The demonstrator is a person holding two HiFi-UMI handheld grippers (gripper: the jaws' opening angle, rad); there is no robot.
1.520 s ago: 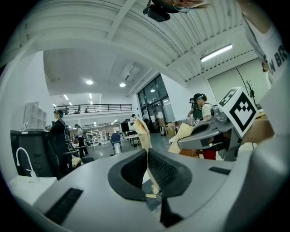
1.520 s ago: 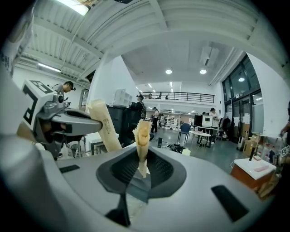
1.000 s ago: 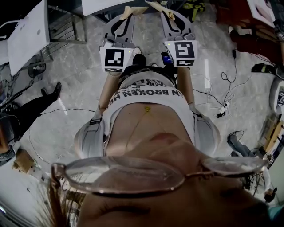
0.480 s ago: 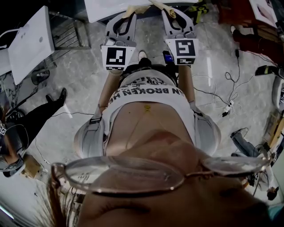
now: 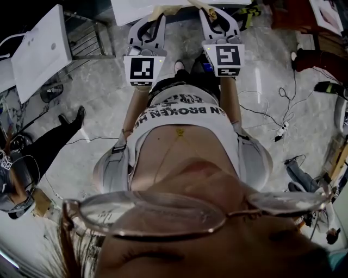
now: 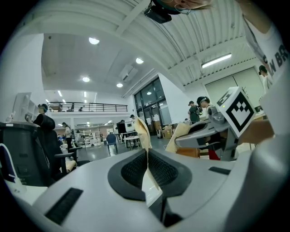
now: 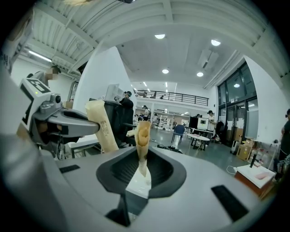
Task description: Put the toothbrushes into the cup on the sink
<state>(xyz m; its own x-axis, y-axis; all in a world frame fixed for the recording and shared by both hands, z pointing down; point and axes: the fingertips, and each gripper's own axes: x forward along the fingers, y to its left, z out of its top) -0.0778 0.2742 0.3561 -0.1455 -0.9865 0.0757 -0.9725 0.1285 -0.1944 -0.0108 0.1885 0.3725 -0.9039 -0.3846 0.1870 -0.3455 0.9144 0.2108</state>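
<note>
I hold two grippers out level in front of my body, side by side. My left gripper (image 5: 156, 20) is shut on a tan paper-wrapped toothbrush (image 6: 143, 134), which sticks out past the jaws. My right gripper (image 5: 212, 16) is shut on a second tan wrapped toothbrush (image 7: 143, 138), clamped near its lower end. In the left gripper view my left gripper (image 6: 147, 158) points into a large hall, with the right gripper (image 6: 206, 131) beside it. In the right gripper view my right gripper (image 7: 142, 168) points the same way. No cup or sink shows in any view.
A white tabletop (image 5: 130, 8) lies just beyond the gripper tips, and another white slab on a metal frame (image 5: 41, 51) stands at the left. A person's dark leg and shoe (image 5: 57, 130) is at the left, floor cables (image 5: 274, 127) at the right. A dark office chair (image 6: 27, 149) stands near.
The floor and the white tabletops have slid down the head view, so I have walked forward toward the white table. Both grippers hold their toothbrushes as before.
</note>
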